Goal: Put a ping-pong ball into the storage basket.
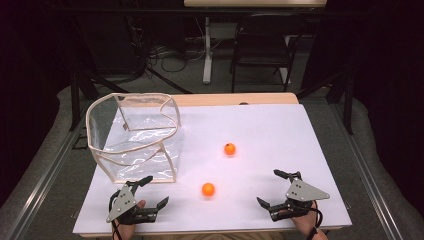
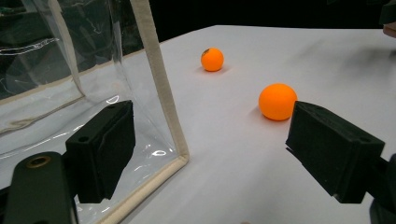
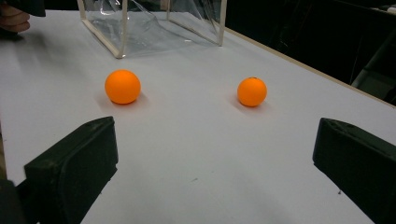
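Two orange balls lie on the white table top (image 1: 280, 135): the near ball (image 1: 208, 189) (image 2: 277, 101) (image 3: 122, 86) and the far ball (image 1: 229, 148) (image 2: 212, 59) (image 3: 251, 91). A clear plastic bag with a cream trim (image 1: 134, 135) (image 2: 159, 88) (image 3: 149, 23) stands open at the left. My left gripper (image 1: 155, 191) (image 2: 210, 154) rests near the front edge by the bag's corner, jaws wide apart and empty. My right gripper (image 1: 275, 189) (image 3: 215, 172) sits at the front right, open and empty, facing both balls.
A black chair (image 1: 262, 47) and a table leg (image 1: 207, 50) stand beyond the table's far edge, with cables on the floor. Grey padding borders the table at both sides.
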`<state>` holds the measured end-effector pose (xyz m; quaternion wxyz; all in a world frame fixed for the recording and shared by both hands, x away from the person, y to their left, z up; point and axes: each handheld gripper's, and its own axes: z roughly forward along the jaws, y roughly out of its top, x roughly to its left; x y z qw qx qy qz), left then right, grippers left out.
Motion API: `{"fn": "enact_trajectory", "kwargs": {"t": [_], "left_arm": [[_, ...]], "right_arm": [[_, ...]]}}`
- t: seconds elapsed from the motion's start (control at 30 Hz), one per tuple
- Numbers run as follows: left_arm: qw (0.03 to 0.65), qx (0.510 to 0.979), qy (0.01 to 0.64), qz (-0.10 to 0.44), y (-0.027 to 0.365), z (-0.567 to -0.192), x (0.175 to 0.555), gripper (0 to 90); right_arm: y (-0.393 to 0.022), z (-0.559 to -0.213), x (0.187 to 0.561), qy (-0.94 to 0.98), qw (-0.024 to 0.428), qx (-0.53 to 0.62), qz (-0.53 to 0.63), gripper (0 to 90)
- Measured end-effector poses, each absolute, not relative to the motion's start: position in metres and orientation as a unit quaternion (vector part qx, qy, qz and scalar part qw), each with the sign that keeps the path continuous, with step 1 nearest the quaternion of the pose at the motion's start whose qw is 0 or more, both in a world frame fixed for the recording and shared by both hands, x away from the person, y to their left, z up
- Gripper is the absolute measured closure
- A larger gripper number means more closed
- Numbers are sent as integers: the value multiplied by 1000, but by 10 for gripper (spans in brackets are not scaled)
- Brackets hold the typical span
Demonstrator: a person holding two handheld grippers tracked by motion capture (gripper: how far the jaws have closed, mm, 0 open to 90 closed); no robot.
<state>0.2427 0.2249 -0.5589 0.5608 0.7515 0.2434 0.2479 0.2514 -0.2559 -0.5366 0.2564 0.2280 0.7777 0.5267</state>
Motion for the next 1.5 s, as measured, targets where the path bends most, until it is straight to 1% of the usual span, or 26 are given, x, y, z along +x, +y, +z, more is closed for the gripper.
{"fn": "enact_trajectory", "kwargs": {"t": [0.67,1.1,1.5], "left_arm": [[563,751,242,247,225,-559,243,155],[562,749,246,249,226,-559,242,155],[562,749,248,249,227,-559,242,155]], "right_arm": [[-244,-528,252,783,265,231,512,0],[-220,-524,267,808,232,223,493,0],[-205,-519,273,819,220,213,485,0]]}}
